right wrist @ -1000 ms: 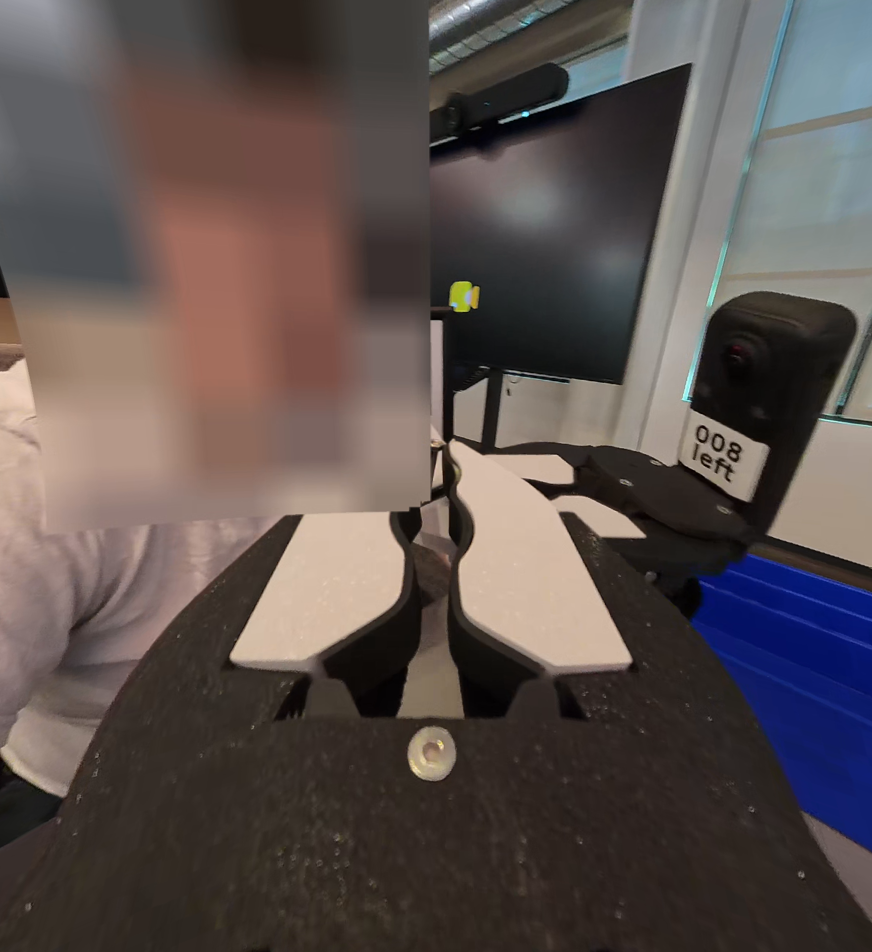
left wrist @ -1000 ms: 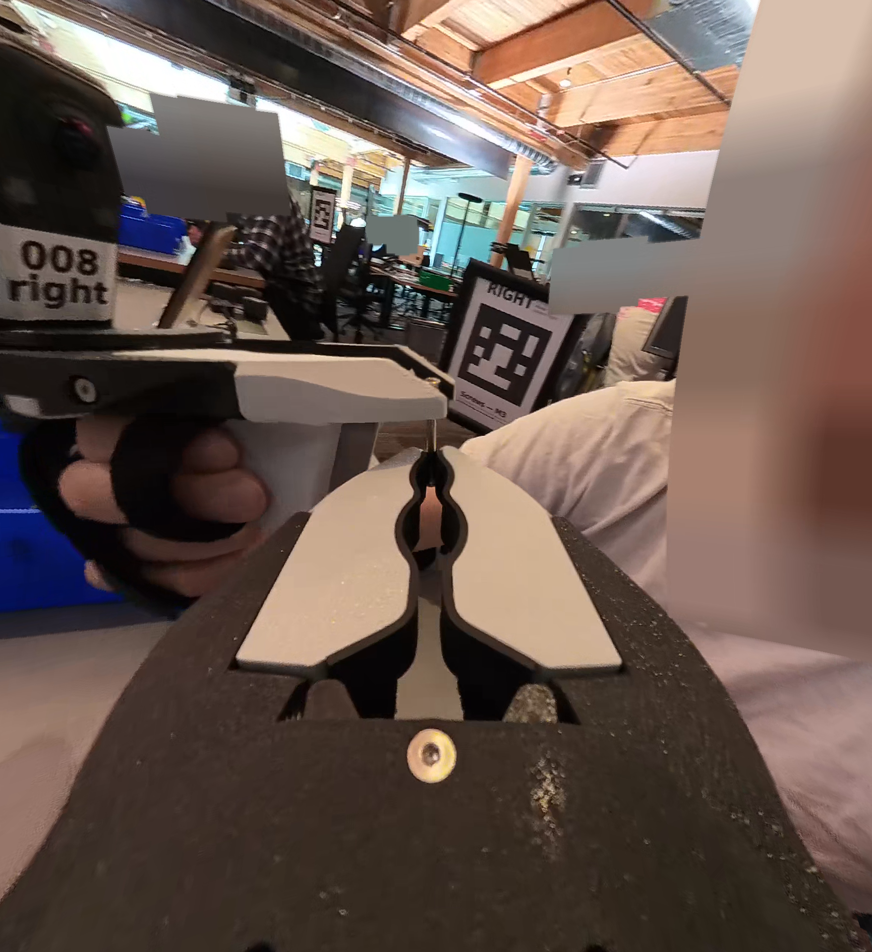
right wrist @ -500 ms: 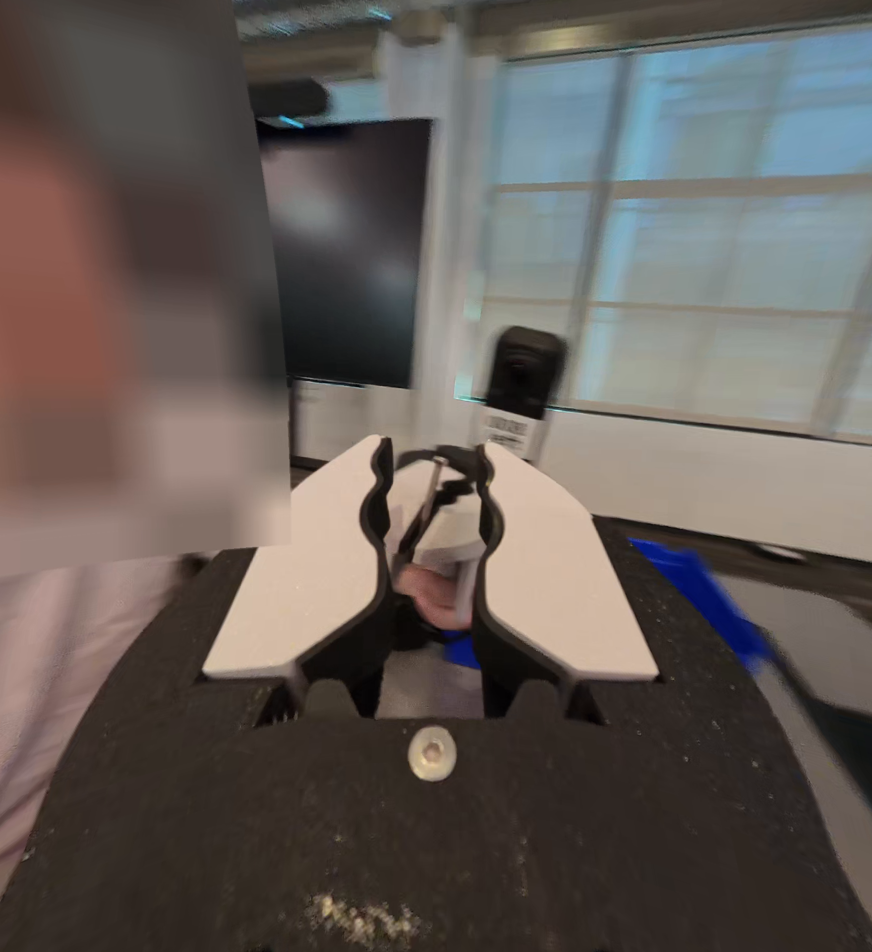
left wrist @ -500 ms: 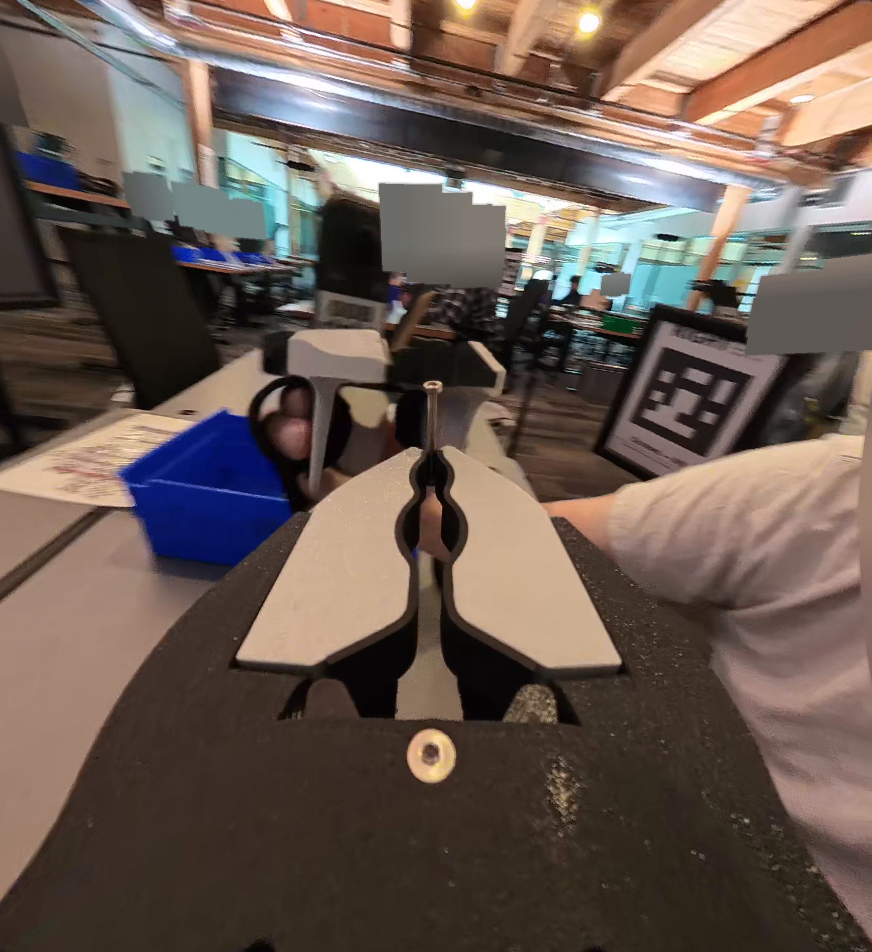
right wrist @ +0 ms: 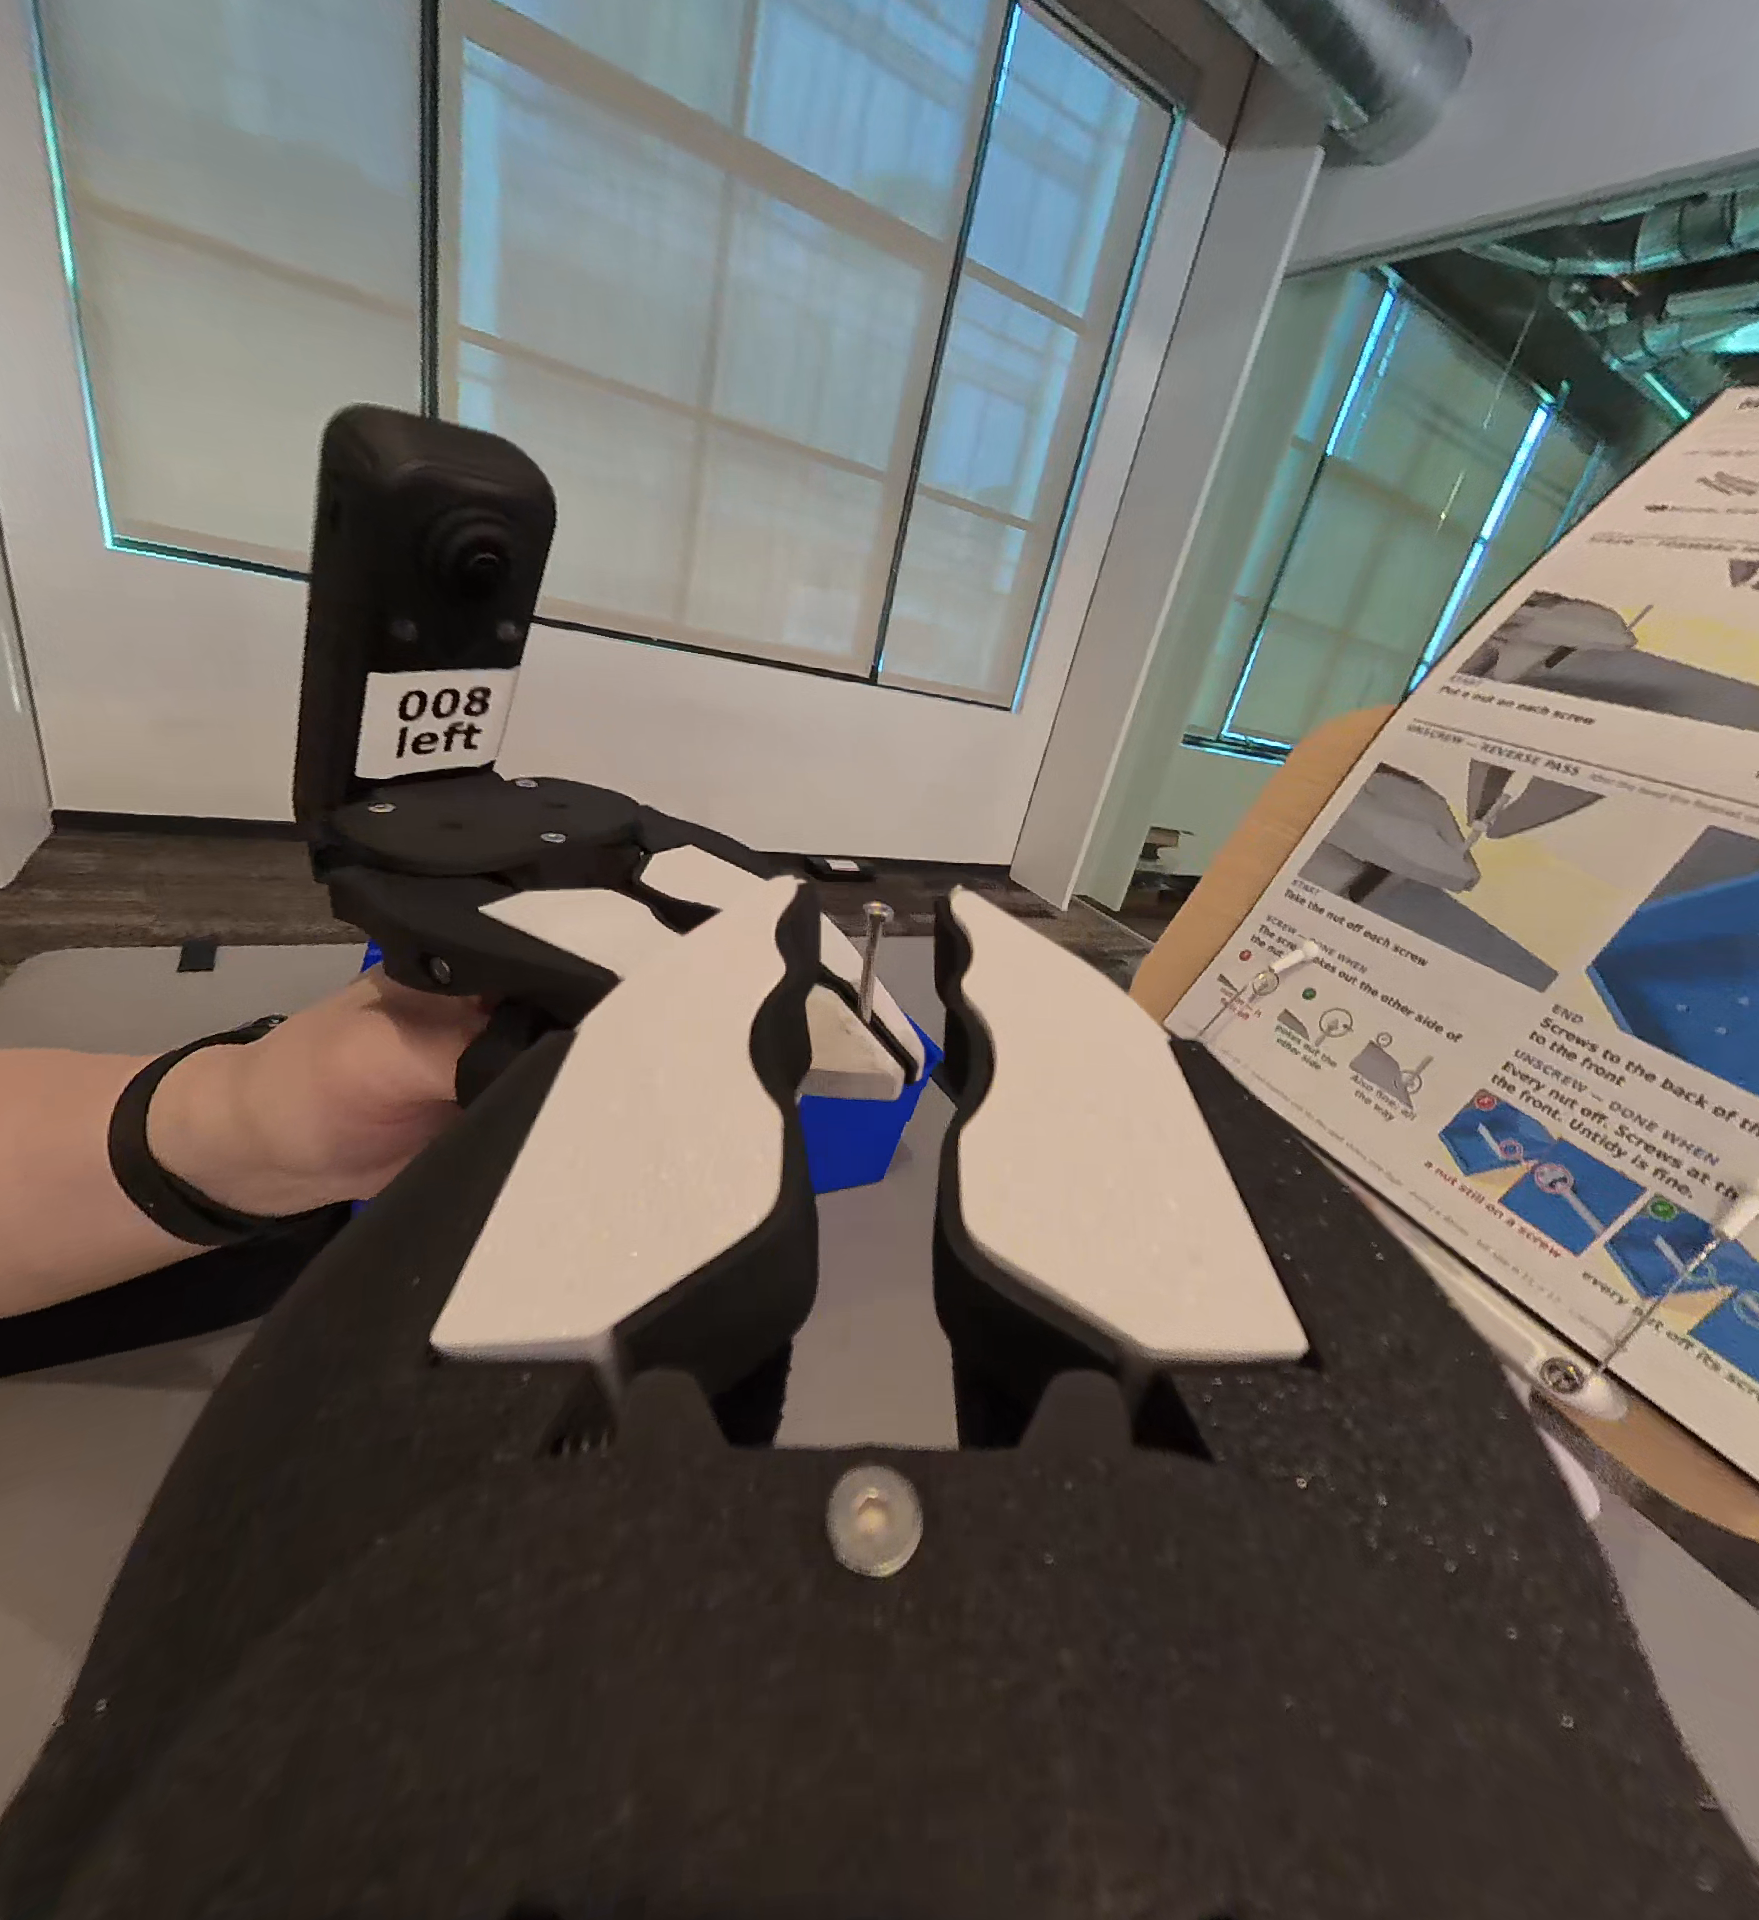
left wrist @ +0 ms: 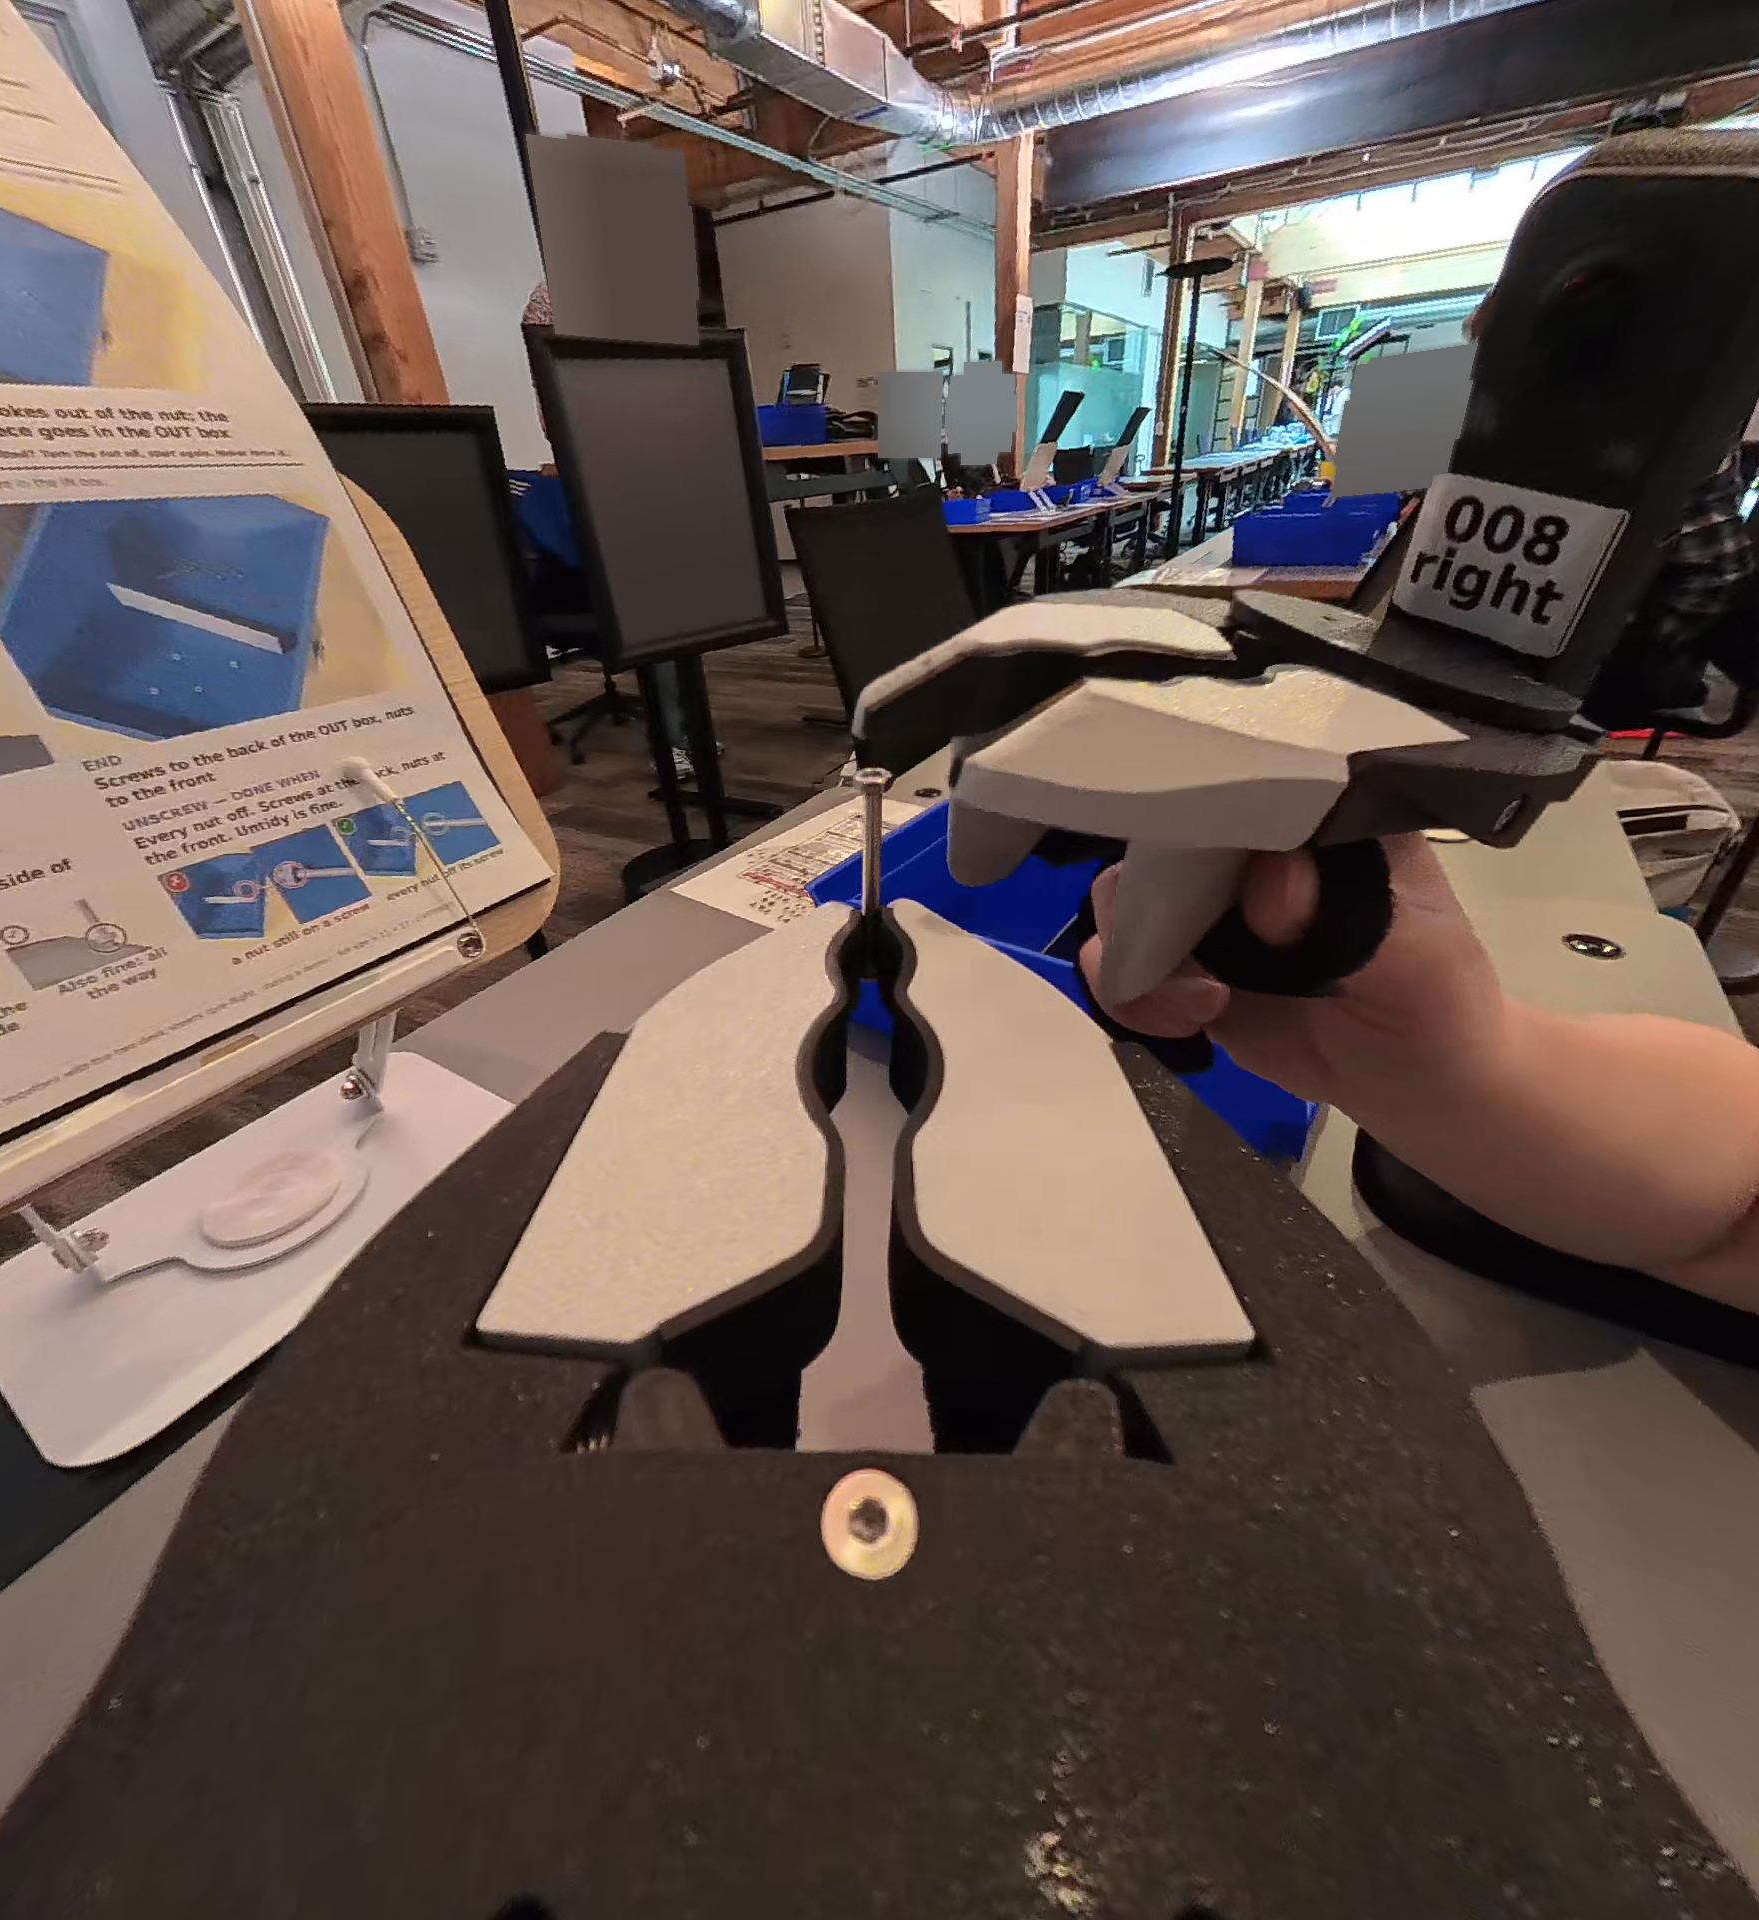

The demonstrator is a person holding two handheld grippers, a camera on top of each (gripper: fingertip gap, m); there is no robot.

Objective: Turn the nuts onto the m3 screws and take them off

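Left gripper (left wrist: 867,920) is clamped on an M3 screw (left wrist: 870,842), which stands upright above the fingertips, head uppermost. No nut can be made out on it. Right gripper (right wrist: 870,914) has its fingers apart and empty, facing the screw. Blue bin (left wrist: 968,883) sits on the grey table (left wrist: 1581,956) behind; instruction board (left wrist: 158,644) stands left

Right gripper (right wrist: 870,914): jaws now parted, previously together | position: now beside screw (left wrist: 870,847), tips off it | left gripper (left wrist: 870,920): swung from person's torso toward instruction board (left wrist: 158,582)
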